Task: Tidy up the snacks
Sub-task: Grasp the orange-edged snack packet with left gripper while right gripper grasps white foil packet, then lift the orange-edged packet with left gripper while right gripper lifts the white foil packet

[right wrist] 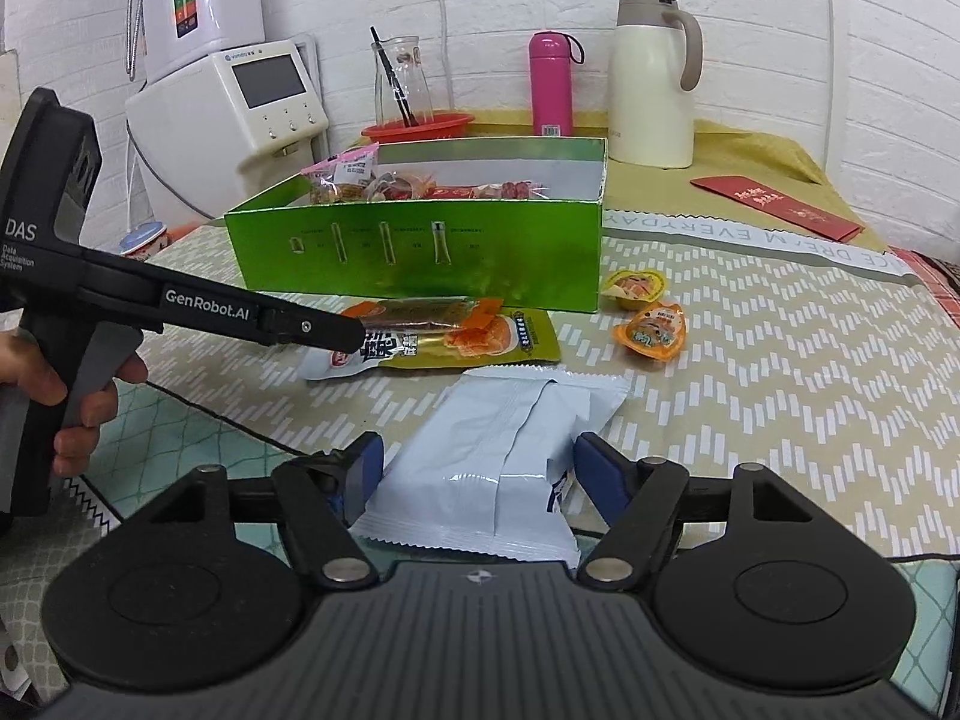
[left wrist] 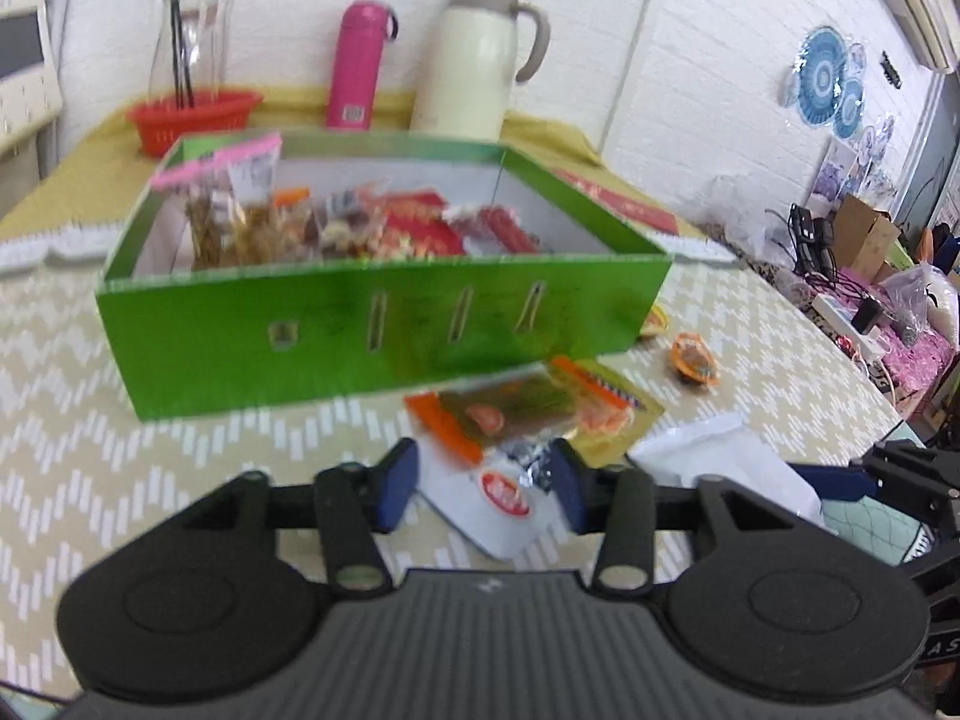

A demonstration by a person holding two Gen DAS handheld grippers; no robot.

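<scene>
Your left gripper hangs low over the table, its jaws part open with the white end of a snack pack lying between the blue pads; the view is blurred, and you cannot tell whether the pads touch it. That pack lies flat just in front of the green box, under an orange-ended pouch, and seen from the right wrist the left fingertips sit at its white end. Your hand is wrapped around the left tool's handle at the edge of that view. Your right gripper is open, its pads either side of the near end of a pale blue packet that lies flat on the table; neither pad is pressing it. The box stands open on the patterned cloth, holding a jumble of wrapped snacks toward its left and middle. Two small orange cups sit on the cloth just right of the box's front corner. Behind the box stand a red basket, a pink flask and a cream jug. A red envelope lies well off to the right.
</scene>
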